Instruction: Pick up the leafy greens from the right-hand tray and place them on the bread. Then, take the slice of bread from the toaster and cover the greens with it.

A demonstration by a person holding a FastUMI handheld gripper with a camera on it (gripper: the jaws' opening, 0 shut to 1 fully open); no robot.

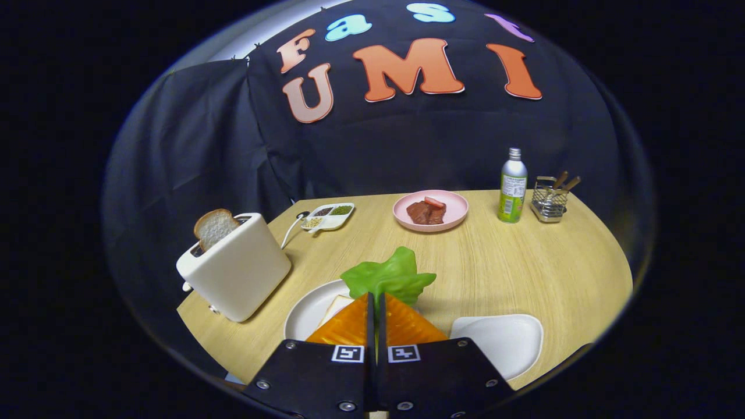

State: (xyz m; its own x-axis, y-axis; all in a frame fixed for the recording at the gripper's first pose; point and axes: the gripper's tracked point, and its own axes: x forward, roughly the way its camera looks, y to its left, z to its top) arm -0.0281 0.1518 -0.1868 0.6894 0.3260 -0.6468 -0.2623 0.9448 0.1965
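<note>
Now the gripper [375, 298] has its fingers pressed together on the lettuce leaf [391, 276], which sticks up just ahead of the tips, above the white plate [308, 305] beside the toaster [236, 265]. A bread slice [336, 306] lies on that plate, partly hidden by the fingers. The step looks like placing: lower the leaf flat over the slice, centre it, and only then part the fingers. The second slice [213, 227] waits in the toaster slot.
</note>
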